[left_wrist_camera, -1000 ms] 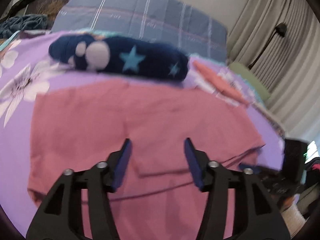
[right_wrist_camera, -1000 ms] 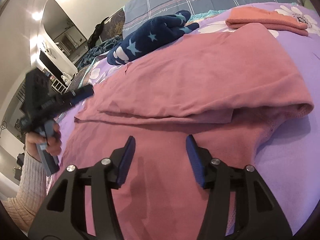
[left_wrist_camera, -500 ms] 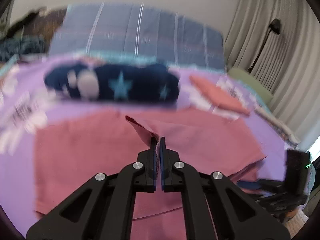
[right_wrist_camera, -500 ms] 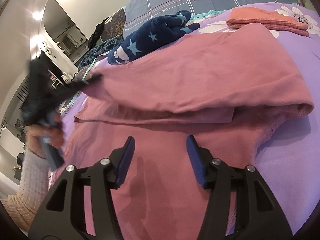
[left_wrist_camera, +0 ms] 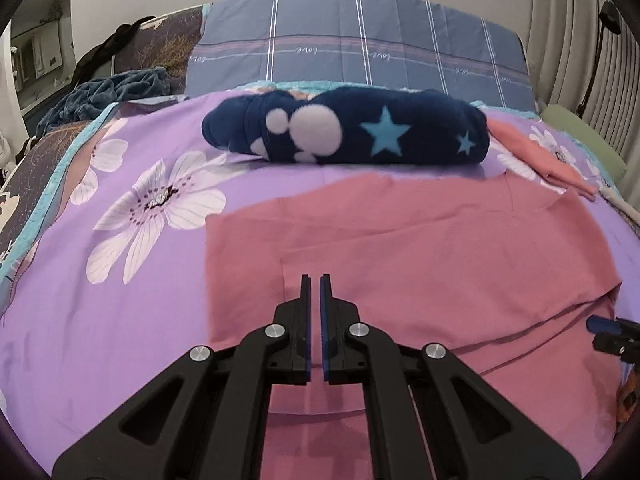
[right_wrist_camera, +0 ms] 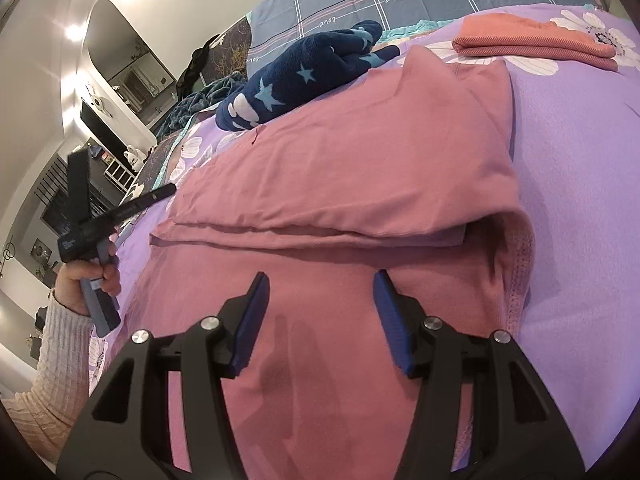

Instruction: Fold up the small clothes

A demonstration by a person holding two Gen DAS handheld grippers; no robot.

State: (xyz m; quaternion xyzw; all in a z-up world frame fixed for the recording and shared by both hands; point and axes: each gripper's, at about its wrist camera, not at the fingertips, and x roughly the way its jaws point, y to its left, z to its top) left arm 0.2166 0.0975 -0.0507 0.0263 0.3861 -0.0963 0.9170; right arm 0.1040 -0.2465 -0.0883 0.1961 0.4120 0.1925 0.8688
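Left gripper (left_wrist_camera: 315,280) nearly closed, holding nothing, above pink garment (left_wrist_camera: 420,248). Right gripper (right_wrist_camera: 320,284) spread apart over same garment on bedspread (left_wrist_camera: 100,300).

The bed is covered with a purple floral bedspread (left_wrist_camera: 120,300), printed with large white flowers and edged in teal. A rolled navy fleece blanket (left_wrist_camera: 348,130), patterned with light blue stars and white paw prints, lies across the bedspread near the head of the bed. Directly behind it stands a grey-blue plaid pillow (left_wrist_camera: 360,44) with thin white and pink lines. A crumpled dark teal blanket (left_wrist_camera: 112,90) lies to the left of the pillow, beside a dark floral cushion (left_wrist_camera: 168,40). Pale pleated curtains (left_wrist_camera: 568,32) hang at the right. A green cushion (left_wrist_camera: 580,136) sits below the curtains. A wall mirror (right_wrist_camera: 128,64) is mounted on the far wall.
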